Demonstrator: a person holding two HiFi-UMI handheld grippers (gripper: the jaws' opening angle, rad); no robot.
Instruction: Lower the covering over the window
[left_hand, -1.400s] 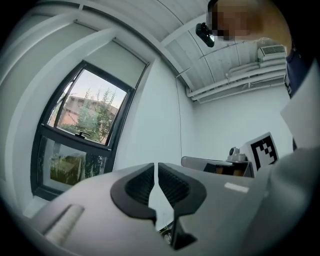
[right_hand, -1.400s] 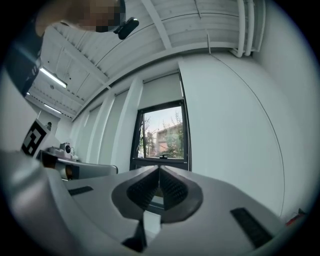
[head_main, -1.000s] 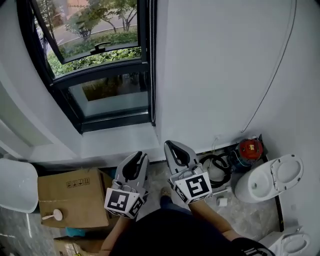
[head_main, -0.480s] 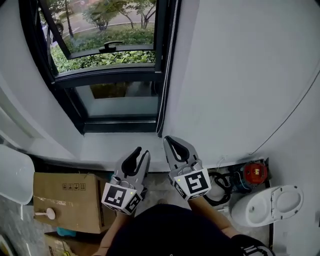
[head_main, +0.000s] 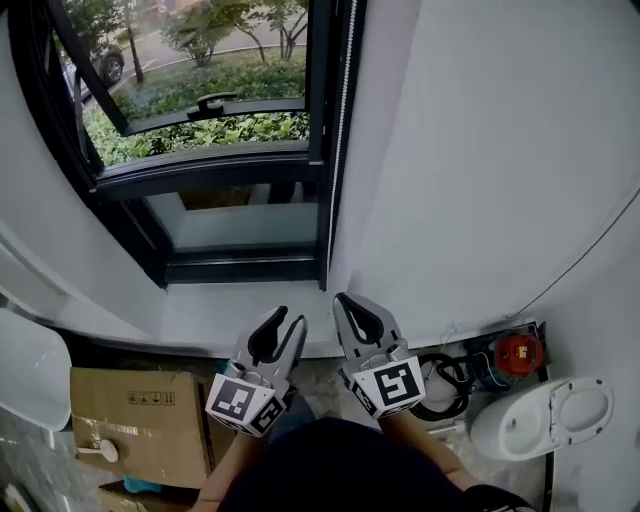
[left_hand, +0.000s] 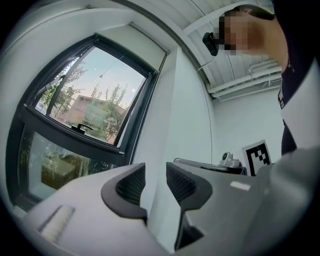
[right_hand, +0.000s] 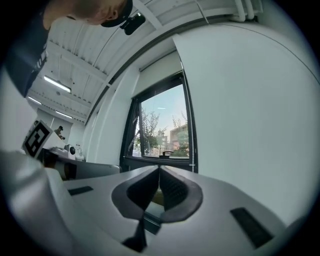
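**Tongs level below the window, cord not yet taken**

The left gripper (head_main: 285, 318) and right gripper (head_main: 343, 298) are held side by side and level, facing the black-framed glass window (head_main: 210, 170). This looks like an approach to the thin beaded pull cord (head_main: 340, 150) on the frame's right edge.

The left jaws have just been opening and stand narrowly apart with nothing between them. The right jaws are pressed together and empty.

The cord hangs ahead of the right gripper, clear of both. The pale rolled covering (left_hand: 150, 39) sits well above them.
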